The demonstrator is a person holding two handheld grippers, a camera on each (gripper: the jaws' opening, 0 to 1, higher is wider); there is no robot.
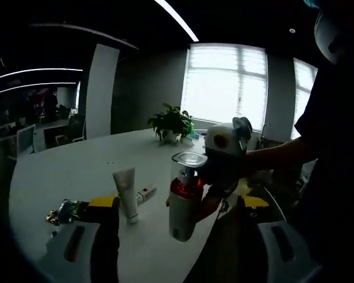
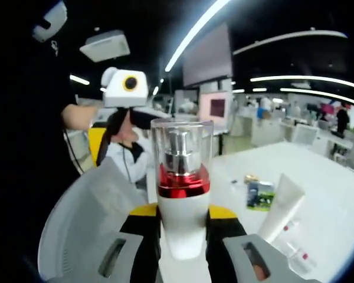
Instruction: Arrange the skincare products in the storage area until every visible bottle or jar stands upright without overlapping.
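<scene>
A white pump bottle (image 2: 183, 194) with a red band and a clear cap stands upright between my right gripper's (image 2: 183, 223) black pads, which are shut on its white lower body. In the left gripper view the same bottle (image 1: 186, 197) hangs above the white table (image 1: 65, 165), with the right gripper (image 1: 207, 194) reaching in from the right. My left gripper (image 1: 178, 203) is open, its jaws wide on either side of the bottle and not touching it. A white tube (image 1: 127, 191) stands cap-down on the table; it also appears in the right gripper view as a tube (image 2: 283, 206).
Small sachets (image 1: 65, 209) and a small vial (image 1: 146, 191) lie near the tube. A green sachet (image 2: 259, 194) and a clear vial (image 2: 295, 256) lie on the table (image 2: 336, 200). A potted plant (image 1: 171, 124) stands at the far edge. A person stands close behind the grippers.
</scene>
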